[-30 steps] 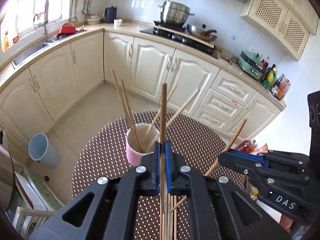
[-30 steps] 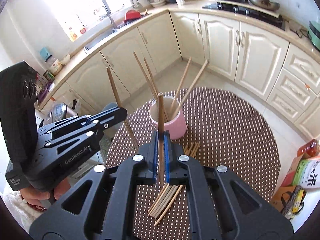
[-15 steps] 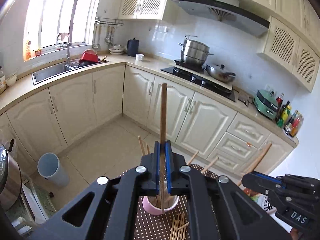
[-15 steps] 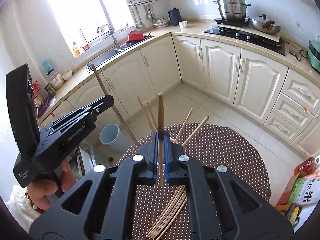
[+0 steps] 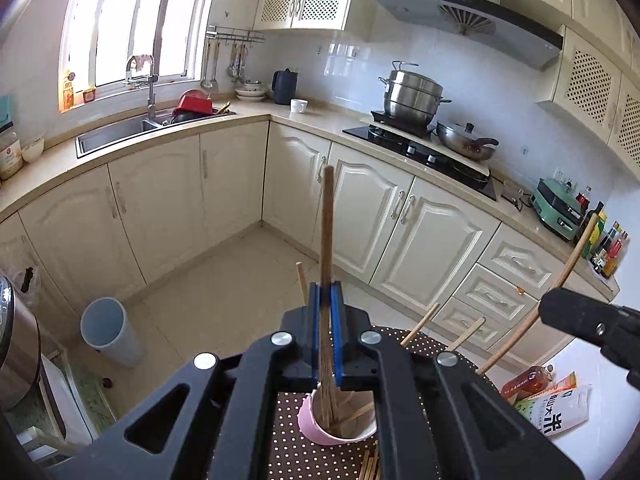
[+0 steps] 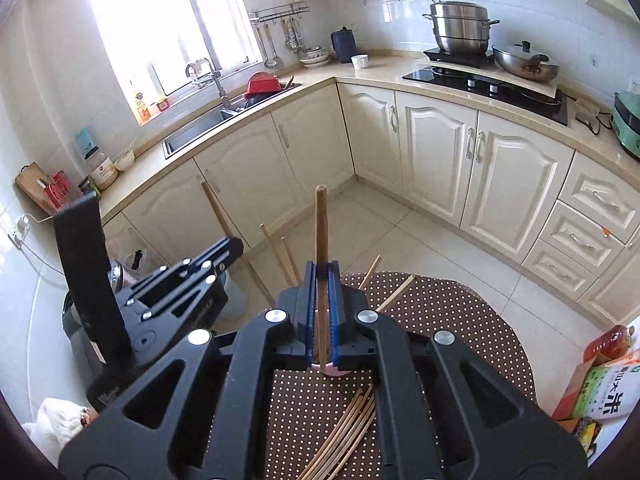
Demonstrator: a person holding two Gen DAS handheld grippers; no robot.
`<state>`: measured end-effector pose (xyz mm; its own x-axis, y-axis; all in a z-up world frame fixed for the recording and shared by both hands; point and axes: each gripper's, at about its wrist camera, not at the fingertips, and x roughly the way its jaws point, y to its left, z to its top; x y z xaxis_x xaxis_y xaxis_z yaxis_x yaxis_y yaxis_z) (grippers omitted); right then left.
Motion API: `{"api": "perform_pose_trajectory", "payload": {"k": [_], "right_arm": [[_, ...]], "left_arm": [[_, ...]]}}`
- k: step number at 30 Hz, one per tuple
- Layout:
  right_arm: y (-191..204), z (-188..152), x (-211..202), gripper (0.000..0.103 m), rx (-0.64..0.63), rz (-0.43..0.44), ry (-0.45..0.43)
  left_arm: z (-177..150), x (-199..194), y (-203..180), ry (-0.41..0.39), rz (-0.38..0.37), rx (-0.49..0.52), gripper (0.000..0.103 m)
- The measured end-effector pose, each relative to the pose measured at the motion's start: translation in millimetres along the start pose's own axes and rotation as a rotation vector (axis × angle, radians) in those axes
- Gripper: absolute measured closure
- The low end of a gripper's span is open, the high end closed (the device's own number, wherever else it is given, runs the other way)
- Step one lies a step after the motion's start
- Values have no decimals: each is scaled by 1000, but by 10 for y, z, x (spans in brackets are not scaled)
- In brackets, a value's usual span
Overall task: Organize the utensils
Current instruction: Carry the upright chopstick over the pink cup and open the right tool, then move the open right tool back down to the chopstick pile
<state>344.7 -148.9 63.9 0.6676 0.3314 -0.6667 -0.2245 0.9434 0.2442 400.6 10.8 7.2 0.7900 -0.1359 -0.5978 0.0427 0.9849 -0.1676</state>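
Note:
My left gripper [image 5: 327,292] is shut on a brown wooden chopstick [image 5: 328,236] that stands nearly upright. Its lower end reaches into the pink cup [image 5: 316,428] just below the jaws. The cup holds several other chopsticks [image 5: 420,324] that lean outward. My right gripper [image 6: 321,276] is shut on a second upright chopstick [image 6: 321,228], above the cup [image 6: 332,369], which its jaws mostly hide. Loose chopsticks [image 6: 348,432] lie on the dotted brown tablecloth [image 6: 448,320] in front of the cup. Each gripper appears in the other's view: the right [image 5: 580,316], the left [image 6: 196,276].
A grey-blue bin [image 5: 108,332] stands on the floor at the left, beside a steel cooker [image 5: 16,340]. An oil bottle [image 5: 528,380] and a rice packet [image 5: 560,408] sit past the table's right edge. Cream cabinets, sink and hob line the far walls.
Both grippers have risen and tilted up with their chopsticks. The cup has slid from mid-view to under the jaws, and the left chopstick's lower end now hangs in the cup.

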Motion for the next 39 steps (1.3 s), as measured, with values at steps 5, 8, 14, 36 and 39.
{"api": "perform_pose_trajectory", "payload": {"k": [5,8,14,36,39], "right_arm": [[-11,14,91,97,-3,-13,-14],[-4,-5,175,97,-15,-23,-11],[-27,-92,338,97,-33,-30,8],[-34,-456,498,97,-30,-33,100],[-25,-498,515,97,-20,-31,116]], "left_arm": [[-114,59,36,20,-2,1,97],[-184,70,16,31,-6,5,97],[-339,90,6,67,-7,10,97],[-551,-18,111,140,-9,-5,75],[-571,-51,130,140,-2,-5,74]]}}
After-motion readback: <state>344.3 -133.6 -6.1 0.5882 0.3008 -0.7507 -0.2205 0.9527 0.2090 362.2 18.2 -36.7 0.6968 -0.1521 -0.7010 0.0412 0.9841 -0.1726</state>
